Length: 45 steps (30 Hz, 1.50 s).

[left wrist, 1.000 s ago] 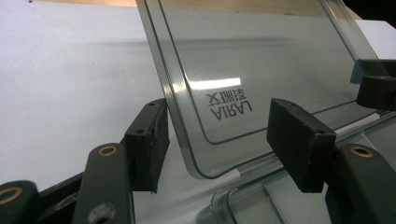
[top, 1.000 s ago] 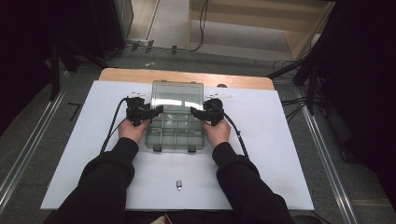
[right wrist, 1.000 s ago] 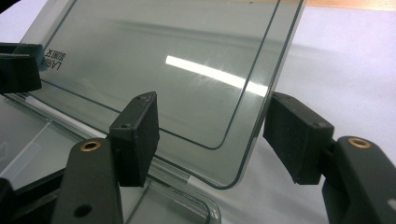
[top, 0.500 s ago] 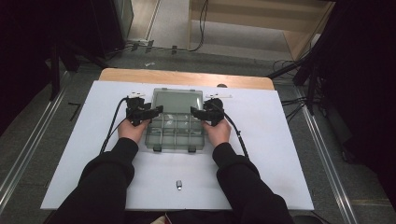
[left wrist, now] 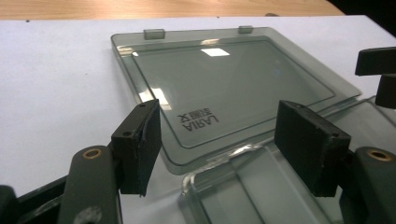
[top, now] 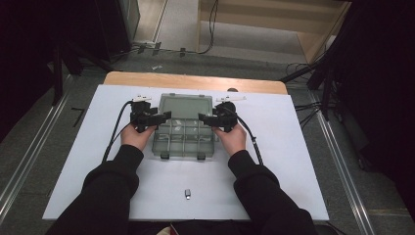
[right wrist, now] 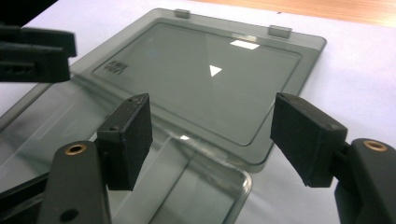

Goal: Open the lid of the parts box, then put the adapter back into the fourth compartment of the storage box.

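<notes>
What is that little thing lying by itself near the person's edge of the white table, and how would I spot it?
Start at the white table and find the clear plastic compartment box, lid open, between the two hands. Come straight toward the person from the box: the small dark and silver piece lies alone between the sleeves. It is far smaller than the box and touches nothing.

A white counter (top: 293,161) with a wooden far edge (top: 195,81) fills the middle of the high view. Grey floor (top: 39,122) lies around it, metal rails (top: 342,166) at left and right. Cables (top: 211,24) trail at the top, beside a pale wooden unit (top: 293,29).
</notes>
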{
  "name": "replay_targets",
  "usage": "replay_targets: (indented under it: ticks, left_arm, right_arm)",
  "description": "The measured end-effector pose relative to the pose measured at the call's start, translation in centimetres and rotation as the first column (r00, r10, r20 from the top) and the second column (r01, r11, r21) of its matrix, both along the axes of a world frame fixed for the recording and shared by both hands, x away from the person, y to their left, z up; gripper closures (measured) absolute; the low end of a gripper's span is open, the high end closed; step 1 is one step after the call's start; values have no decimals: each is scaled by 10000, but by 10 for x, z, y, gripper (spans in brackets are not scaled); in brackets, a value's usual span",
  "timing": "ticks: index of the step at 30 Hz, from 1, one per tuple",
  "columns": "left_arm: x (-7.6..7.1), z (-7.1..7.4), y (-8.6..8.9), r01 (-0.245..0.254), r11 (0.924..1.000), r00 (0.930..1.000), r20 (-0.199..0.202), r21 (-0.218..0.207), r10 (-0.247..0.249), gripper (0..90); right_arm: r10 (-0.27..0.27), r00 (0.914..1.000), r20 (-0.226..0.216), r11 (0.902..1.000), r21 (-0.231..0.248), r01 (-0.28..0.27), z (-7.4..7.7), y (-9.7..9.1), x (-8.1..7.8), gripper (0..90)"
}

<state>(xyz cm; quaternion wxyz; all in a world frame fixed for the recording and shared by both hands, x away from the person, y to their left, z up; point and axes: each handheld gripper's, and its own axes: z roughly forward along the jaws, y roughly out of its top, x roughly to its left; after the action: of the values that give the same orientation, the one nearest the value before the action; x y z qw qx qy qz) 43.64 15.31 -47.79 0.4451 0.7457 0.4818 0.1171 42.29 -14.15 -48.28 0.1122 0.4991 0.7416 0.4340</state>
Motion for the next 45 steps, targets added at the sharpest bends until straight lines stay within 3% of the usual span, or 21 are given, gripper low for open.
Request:
replay_targets:
  ticks: [3,11,25,37,45]
  left_arm:
    - [-2,5,1,54,9998,10000,-27,-209,-55,324]
    - [-9,15,4,293,9995,9994,-184,-113,-295,324]
    - [-24,28,8,903,9956,9956,-240,-241,-908,325]
    - [-39,33,7,1438,9890,9888,-342,-331,-1450,324]
    - [-52,36,6,1916,9809,9803,-426,-347,-1930,324]
  right_arm:
    - [374,9993,-93,9992,137,-373,4,-1,-4,271]
    - [981,9949,-224,9949,273,-974,10,-8,-18,268]
    - [1347,9909,-73,9891,611,-1340,21,-21,-41,268]
    - [1735,9848,-7,9819,775,-1729,25,-29,-60,268]
    - [2115,9774,6,9740,829,-2108,29,-33,-74,268]
